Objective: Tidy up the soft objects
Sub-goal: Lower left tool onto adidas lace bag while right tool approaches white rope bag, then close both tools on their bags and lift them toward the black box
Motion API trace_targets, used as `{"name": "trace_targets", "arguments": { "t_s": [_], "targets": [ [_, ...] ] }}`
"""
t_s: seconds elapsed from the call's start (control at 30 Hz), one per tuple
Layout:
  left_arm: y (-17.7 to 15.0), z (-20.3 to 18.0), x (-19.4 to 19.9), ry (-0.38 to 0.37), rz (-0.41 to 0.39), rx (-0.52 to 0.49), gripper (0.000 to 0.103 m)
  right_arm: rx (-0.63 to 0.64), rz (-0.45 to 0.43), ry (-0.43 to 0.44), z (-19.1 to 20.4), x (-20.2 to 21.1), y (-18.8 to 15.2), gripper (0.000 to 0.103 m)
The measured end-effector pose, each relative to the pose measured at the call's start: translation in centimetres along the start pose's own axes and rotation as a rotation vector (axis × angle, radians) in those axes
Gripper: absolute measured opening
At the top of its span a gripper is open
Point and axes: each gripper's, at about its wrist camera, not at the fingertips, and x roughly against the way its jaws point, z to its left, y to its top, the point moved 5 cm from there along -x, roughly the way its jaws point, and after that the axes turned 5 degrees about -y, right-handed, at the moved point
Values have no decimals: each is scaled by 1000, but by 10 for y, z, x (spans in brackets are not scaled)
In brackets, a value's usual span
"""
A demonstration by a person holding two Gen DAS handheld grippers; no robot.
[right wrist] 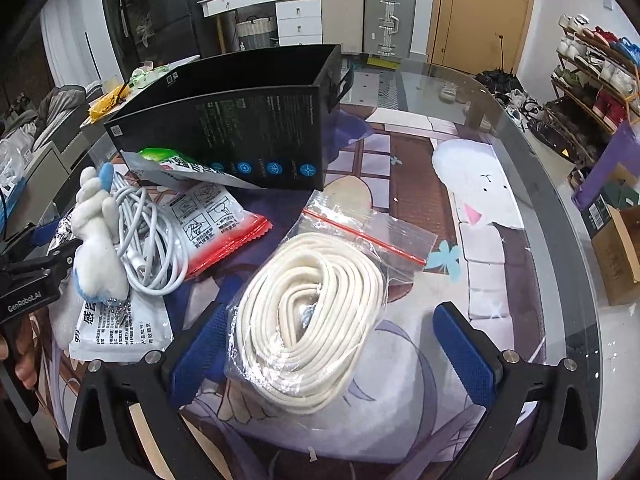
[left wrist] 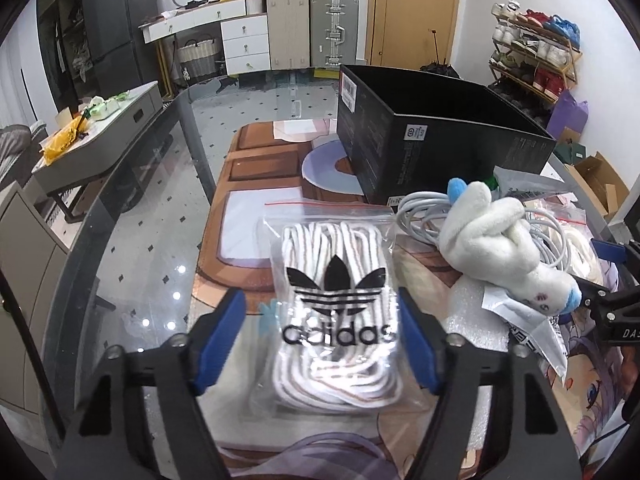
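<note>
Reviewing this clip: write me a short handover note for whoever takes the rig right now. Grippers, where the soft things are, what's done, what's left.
Left gripper: jaws straddle the adidas lace bag; pads look just short of pressing it, and the bag lies on the mat.
Right gripper: jaws open around the bagged cream cord, no grip.
Between them: plush toy on the grey cable, with sachets beside and beneath them.
Black box stands at the back; its inside is not visible.
Done: nothing clearly stowed.
Left: probably lift each bag, then sort the pile.

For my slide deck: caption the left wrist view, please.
Left gripper straddling a bagged bundle of white laces on a glass table.
</note>
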Motion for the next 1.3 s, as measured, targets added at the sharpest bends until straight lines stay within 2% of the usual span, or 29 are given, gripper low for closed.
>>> {"name": "trace_targets", "arguments": {
  "t_s": [0.17,0.23,0.3,0.5,0.67,0.93,1.3],
  "targets": [
    [0,1,3,-5,-11,3,54,2,-14,0,0,3,-3,100],
    [0,0,3,-7,-13,1,53,5,-20,1,0,6,-4,96],
    [0,0,4,-8,-15,-1,49,7,-25,3,0,9,-5,87],
    [0,1,6,-24,-24,10,44,13,-40,10,2,17,-7,61],
    [1,3,8,-33,-33,25,41,29,-56,21,3,23,-11,46],
    [-2,1,24,-52,-76,39,41,41,-84,51,7,36,-17,42],
    [10,-9,76,-84,-203,31,41,54,-207,87,14,77,-9,42]
  ]
}}
